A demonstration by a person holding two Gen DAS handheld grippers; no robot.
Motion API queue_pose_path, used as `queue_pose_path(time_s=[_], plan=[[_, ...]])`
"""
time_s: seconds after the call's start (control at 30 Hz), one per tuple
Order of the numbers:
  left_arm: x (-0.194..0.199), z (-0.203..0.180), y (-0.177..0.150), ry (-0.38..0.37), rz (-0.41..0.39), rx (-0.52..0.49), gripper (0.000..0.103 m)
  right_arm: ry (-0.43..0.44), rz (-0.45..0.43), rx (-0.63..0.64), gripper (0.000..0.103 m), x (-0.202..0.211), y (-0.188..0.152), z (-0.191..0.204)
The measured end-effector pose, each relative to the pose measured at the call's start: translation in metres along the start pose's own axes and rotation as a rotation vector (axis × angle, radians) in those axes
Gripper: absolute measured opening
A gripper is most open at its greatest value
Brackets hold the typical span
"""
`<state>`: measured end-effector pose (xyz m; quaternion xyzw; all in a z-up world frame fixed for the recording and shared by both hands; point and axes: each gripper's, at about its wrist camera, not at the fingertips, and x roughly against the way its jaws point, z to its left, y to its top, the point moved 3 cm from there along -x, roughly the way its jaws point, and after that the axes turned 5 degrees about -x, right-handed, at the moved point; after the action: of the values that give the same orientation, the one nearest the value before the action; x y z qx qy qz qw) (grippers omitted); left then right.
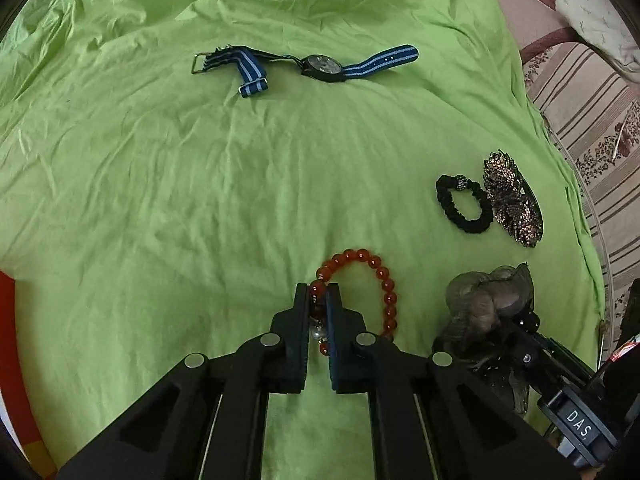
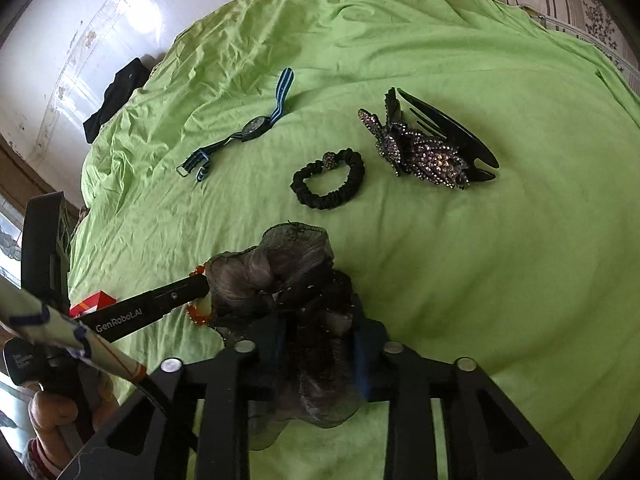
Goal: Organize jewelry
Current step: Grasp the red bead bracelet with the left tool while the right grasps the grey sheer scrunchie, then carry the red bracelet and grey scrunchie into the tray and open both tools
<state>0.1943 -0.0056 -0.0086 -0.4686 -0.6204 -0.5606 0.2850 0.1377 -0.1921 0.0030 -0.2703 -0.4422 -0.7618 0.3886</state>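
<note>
The left tongs [image 1: 318,292] are clamping the red bead bracelet [image 1: 384,280], its loop lying on the green sheet [image 1: 160,180] just right of the fingers. The right tongs [image 2: 320,320] are gripping a grey gauzy scrunchie [image 2: 288,256], reaching forward low over the sheet toward the black scrunchie [image 2: 328,180] and jewelled hair clip [image 2: 424,148].

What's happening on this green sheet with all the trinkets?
A person is sorting jewelry with two handheld grippers. The left gripper has its jaws shut on a red bead bracelet; the right gripper clamps a dark gauzy hair scrunchie. A striped-strap watch, a black hair tie and a rhinestone hair clip lie untouched on the green sheet.
</note>
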Motion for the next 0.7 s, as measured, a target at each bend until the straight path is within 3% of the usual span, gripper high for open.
queue_pose_path(time_s=[0.27, 0.7], plan=[[0.039, -0.012, -0.014, 0.041, -0.05, -0.038, 0.007, -0.014, -0.043, 0.109, 0.018, 0.038, -0.006, 0.023], [0.137, -0.026, -0.053, 0.022, -0.145, -0.024, 0.007, 0.011, -0.089, 0.132, 0.018, 0.105, -0.04, 0.042]])
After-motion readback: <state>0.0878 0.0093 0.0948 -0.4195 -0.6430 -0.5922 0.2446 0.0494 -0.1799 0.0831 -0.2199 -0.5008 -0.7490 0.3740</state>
